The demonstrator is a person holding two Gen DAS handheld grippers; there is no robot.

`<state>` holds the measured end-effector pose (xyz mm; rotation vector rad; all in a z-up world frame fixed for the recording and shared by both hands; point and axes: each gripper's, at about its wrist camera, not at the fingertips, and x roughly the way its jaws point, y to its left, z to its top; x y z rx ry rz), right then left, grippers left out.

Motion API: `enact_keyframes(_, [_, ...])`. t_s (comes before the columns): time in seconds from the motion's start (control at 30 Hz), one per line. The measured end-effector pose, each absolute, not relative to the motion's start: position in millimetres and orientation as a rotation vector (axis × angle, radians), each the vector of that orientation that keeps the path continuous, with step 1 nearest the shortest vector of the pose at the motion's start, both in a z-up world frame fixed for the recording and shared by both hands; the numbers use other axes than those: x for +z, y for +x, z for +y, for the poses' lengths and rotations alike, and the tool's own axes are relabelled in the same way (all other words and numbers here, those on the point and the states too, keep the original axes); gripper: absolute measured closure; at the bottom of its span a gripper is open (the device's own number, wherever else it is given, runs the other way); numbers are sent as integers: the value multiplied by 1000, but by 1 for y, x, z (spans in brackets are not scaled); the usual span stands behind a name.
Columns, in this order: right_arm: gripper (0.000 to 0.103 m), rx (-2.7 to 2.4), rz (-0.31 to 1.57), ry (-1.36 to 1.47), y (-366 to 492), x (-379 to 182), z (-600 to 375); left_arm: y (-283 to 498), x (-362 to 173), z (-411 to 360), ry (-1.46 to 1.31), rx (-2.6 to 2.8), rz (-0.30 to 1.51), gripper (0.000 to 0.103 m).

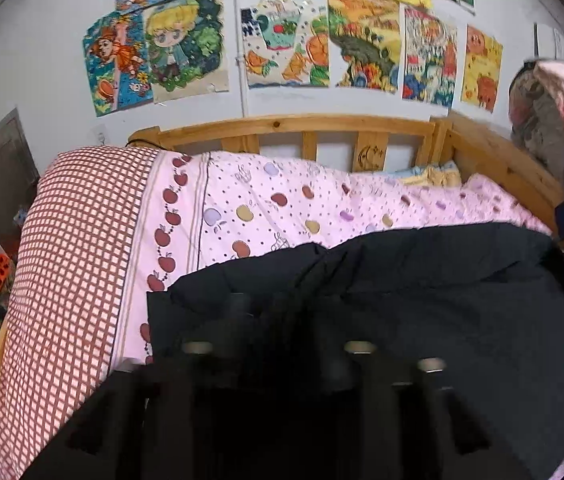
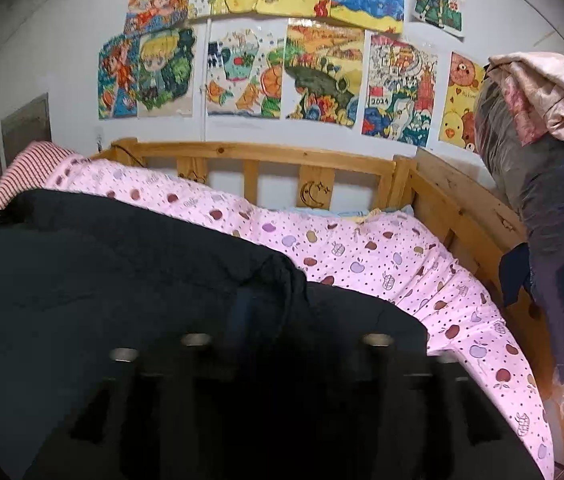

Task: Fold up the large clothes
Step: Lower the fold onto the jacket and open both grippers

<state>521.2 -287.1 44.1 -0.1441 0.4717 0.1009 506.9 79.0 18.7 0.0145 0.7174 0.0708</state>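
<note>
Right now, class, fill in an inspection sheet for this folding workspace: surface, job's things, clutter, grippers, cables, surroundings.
Surface: bed with pink quilt, checked at one end, inside a wooden rail.
Job's things: dark garment lying on the quilt, bunched.
Clutter: bagged bundle topped with pink cloth by the rail's corner.
Grippers: left gripper and right gripper low over the garment; too dark to tell jaws.
Cables: dark cord at the rail's end.
Surroundings: drawings on a white wall.
</note>
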Motion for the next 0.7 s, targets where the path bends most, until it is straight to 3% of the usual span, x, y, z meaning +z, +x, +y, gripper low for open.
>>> enact_keyframes(0.07, [50, 112, 458, -139, 510, 49, -289, 491, 29, 79, 9, 88, 655, 15])
enact_keyframes(0.1, [50, 116, 458, -138, 503, 52, -289, 485, 33, 78, 12, 100, 626, 13])
enact_keyframes(0.17, [46, 131, 463, -125, 493, 55, -292, 470, 40, 75, 18, 83, 591, 13])
enact_keyframes(0.27, [31, 164, 473, -91, 474, 56, -297, 452, 42, 68, 11, 27, 581, 12])
enact_keyframes(0.53, [23, 273, 536, -67, 441, 32, -296, 438, 10, 28, 106, -127, 648, 10])
enact_keyframes(0.7, [22, 278, 602, -79, 464, 13, -296, 458, 2, 15, 127, -114, 638, 6])
